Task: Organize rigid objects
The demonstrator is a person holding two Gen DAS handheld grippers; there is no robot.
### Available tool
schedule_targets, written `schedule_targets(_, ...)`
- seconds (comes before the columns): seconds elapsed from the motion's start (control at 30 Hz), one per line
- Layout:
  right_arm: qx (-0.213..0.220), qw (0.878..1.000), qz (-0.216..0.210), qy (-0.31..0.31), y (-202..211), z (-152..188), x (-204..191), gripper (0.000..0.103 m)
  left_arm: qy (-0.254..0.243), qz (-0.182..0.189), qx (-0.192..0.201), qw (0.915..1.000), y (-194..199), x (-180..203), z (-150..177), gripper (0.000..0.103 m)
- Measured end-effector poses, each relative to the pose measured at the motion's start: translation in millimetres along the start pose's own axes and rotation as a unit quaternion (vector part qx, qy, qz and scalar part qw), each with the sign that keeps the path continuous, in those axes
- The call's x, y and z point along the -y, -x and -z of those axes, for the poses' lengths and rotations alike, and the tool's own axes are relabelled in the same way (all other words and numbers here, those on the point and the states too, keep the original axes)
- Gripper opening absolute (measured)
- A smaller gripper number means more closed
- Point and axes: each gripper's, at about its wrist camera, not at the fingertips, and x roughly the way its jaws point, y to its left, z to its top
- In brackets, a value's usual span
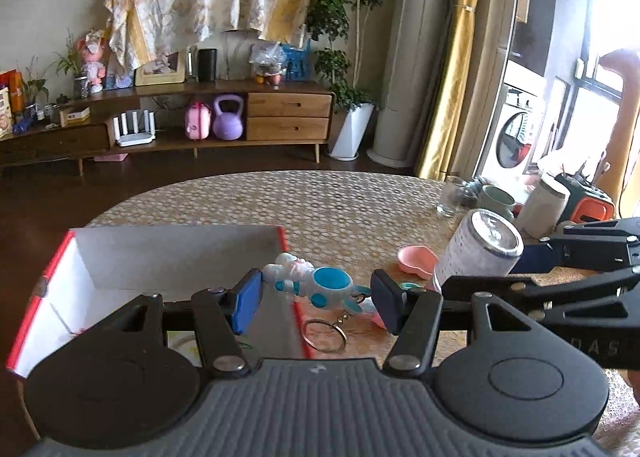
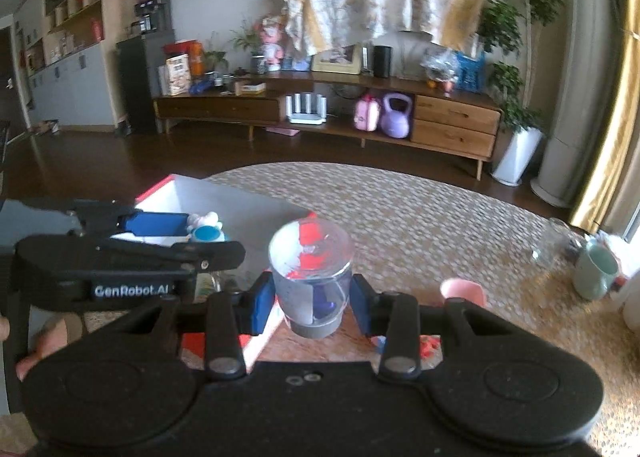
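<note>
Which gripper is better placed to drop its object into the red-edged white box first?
Left. The left gripper holds the white and blue astronaut keychain right at the red-edged white box wall. The right gripper, holding the clear plastic cup, is farther from the opening.

Left claw (image 1: 316,293) angled downward, pads clamped on a small toy figure, right claw (image 2: 312,297) just beside it, tilted down, pads gripping a clear cup
</note>
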Motion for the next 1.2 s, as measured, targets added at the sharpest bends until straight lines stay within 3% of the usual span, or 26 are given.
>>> schedule_targets(0.53,-0.019,0.998,-0.046,0.034,-61.9,-25.2,-66.8,0.040,0.022,-0.046,-0.043,0.9978,-4.1,-101.6,-8.9,0.059)
schedule_targets(0.9,-0.074,0.995,-0.057,0.030,-119.4,-14.0,-84.3,0.040,0.006,-0.095,-0.067,0.9932,-45.4,-150.4,-12.2,0.059)
schedule_targets(1.2,-0.119,0.991,-0.045,0.045,-167.4,-8.2,-95.4,0.040,0.021,-0.090,-0.112,0.9895,-97.4,-167.3,-11.5,0.059)
